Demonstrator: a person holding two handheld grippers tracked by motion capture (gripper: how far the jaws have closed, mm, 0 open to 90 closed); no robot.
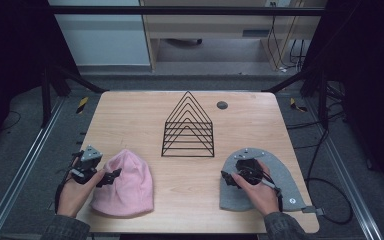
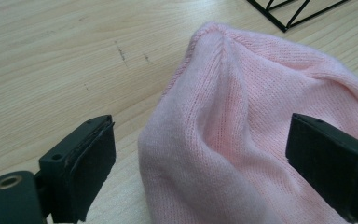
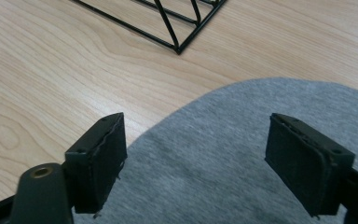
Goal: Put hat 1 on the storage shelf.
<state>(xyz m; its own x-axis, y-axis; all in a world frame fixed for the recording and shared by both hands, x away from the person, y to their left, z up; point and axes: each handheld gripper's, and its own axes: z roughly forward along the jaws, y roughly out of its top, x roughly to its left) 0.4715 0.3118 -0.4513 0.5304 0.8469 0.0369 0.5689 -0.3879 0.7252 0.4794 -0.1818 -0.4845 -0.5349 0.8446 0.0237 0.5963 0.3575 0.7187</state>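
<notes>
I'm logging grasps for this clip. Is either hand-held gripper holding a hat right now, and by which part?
Nothing is held. The left hand-held gripper stands open around the pink hat, the right hand-held gripper open over the grey hat.

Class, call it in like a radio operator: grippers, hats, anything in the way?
Left gripper open over pink beanie. Right gripper open over grey hat. Wire rack beyond, apart from both.

No text, label, brand, number or sign can be read anywhere here.
</notes>
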